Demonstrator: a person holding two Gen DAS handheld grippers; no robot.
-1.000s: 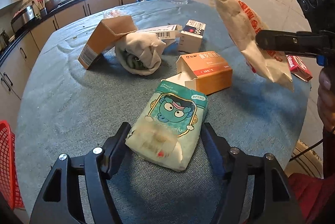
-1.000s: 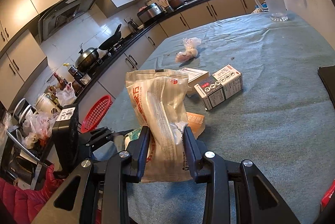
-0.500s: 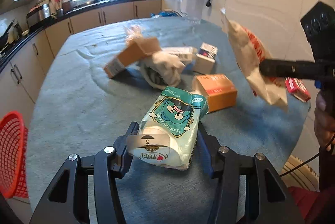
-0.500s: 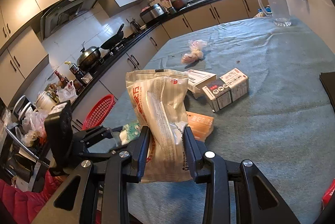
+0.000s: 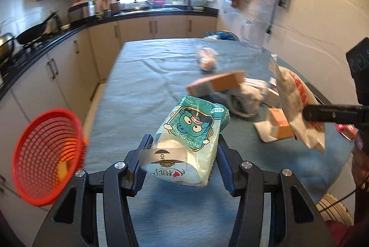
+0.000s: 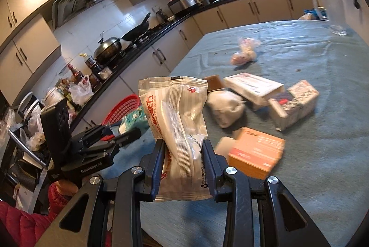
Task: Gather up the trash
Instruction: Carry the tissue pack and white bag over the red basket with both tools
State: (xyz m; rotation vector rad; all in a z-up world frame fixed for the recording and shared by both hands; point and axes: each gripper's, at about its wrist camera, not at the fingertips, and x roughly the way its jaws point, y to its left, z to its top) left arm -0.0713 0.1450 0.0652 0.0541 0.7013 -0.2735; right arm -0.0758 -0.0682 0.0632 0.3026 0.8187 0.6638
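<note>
My left gripper [image 5: 183,158] is shut on a teal cartoon tissue pack [image 5: 192,136] and holds it above the blue-clothed table [image 5: 147,90]. My right gripper [image 6: 183,162] is shut on a white and red plastic bag [image 6: 180,122], also lifted off the table; the bag shows at the right of the left wrist view [image 5: 297,106]. A red mesh basket [image 5: 43,157] hangs off the table's left edge, close to the left gripper. It shows behind the left gripper in the right wrist view [image 6: 123,108].
On the table lie an orange box [image 6: 256,154], a crumpled white bag [image 6: 224,108], a brown carton [image 5: 216,85], white boxes [image 6: 293,103], and a pink bag [image 6: 244,54]. Kitchen cabinets and a stove run along the left. A glass jug [image 6: 332,11] stands far right.
My left gripper closed on the teal pack, lifted it off the table and swung left, bringing the red basket into view. My right gripper kept hold of the white bag.
</note>
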